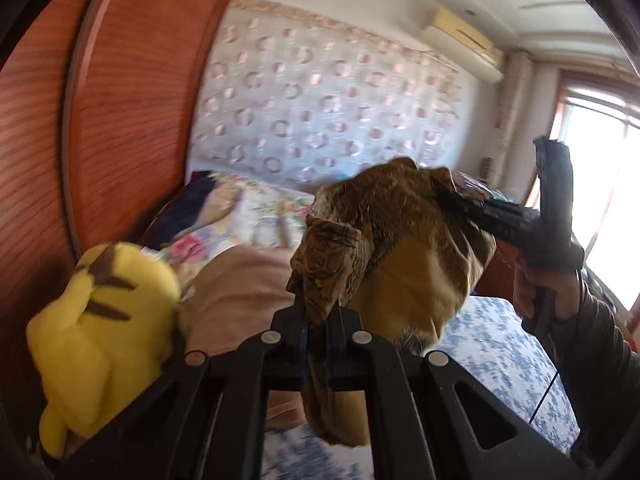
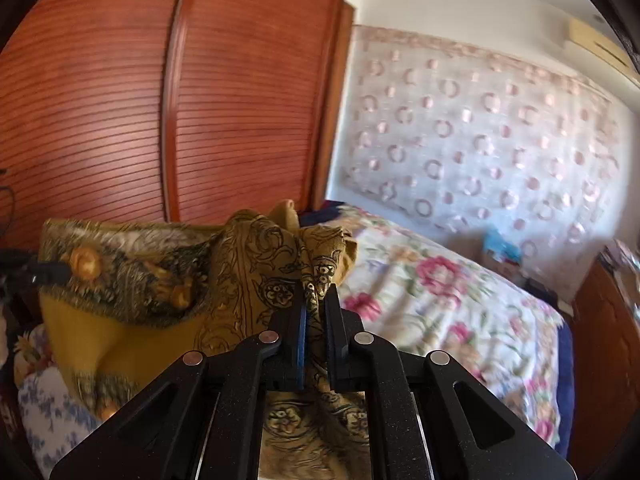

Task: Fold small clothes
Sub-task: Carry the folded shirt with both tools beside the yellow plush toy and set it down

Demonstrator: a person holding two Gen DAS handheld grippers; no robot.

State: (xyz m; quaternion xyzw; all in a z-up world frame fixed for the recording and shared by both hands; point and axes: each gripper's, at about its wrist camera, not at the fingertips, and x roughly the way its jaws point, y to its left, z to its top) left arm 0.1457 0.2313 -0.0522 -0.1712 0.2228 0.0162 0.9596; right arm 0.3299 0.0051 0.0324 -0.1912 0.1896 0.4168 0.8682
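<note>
Mustard-yellow patterned cloth (image 1: 400, 236) held aloft above the bed (image 1: 492, 344), clear of the blue-flowered sheet. Stretched between both grippers, long axis running roughly from one pinch to the other; in the left wrist view, from near centre up and rightward. Slack middle sagging in a bunched pouch, plain mustard centre facing the left camera, dark ornate border along the upper edge.

Left gripper (image 1: 320, 300) clamped on one gathered corner of the cloth, jaws drawn together with fabric squeezed between and a tail hanging below. Right gripper (image 2: 316, 296) likewise pinched shut on another bunched corner, scrollwork print visible between the jaws. Right gripper also seen from the left wrist view (image 1: 460, 200), gripped by a person's hand (image 1: 548, 288) in a dark sleeve.

Yellow plush toy (image 1: 100, 320) at lower left, beside a beige pillow (image 1: 240, 288). Floral quilt (image 2: 440, 300) spread over the far bed. Slatted red-brown wardrobe doors (image 2: 240, 100) behind. Circle-patterned wall hanging (image 2: 480, 140) beyond. Much motion blur throughout.
</note>
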